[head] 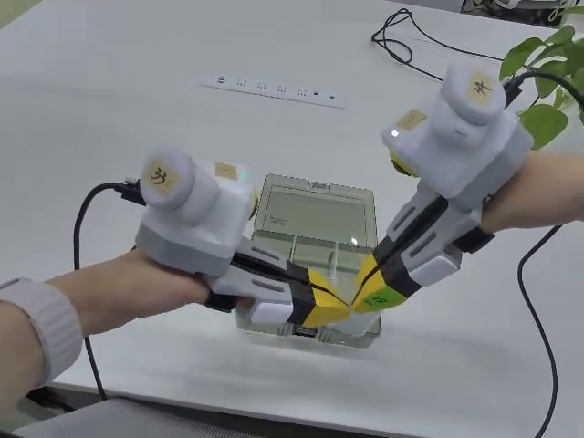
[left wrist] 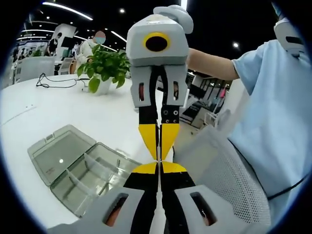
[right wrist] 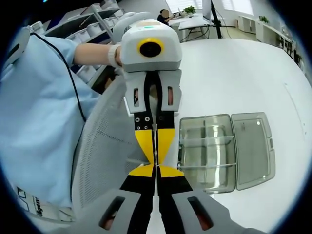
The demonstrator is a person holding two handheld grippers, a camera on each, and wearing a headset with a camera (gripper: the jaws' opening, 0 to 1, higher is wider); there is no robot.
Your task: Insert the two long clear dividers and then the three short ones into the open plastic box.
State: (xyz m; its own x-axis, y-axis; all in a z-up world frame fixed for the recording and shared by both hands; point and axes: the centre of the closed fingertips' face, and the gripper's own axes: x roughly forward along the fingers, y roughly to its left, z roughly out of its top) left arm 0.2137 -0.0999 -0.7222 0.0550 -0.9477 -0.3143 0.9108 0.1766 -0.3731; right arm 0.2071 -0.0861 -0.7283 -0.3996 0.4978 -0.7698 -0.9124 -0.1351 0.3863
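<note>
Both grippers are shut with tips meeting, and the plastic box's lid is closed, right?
No: the lid is open, lying flat beside the box, as the right gripper view shows. Left gripper and right gripper are shut, tips meeting.

Tan sticker (head: 160, 178) atop the left gripper (head: 340, 308), handwritten, seemingly "33"; second tan sticker (head: 481, 88) atop the right gripper (head: 363, 294) and green sticker (head: 377, 297) on its jaw, handwriting illegible.

Box mid-frame, grippers before it
On the table (head: 137, 119), the box (head: 310, 254) has its lid (head: 315, 212) behind; strip (head: 274, 91) upper centre, plant (head: 543, 82) upper right. Left gripper (head: 339, 308) and right gripper (head: 363, 290) meet over its front edge.
</note>
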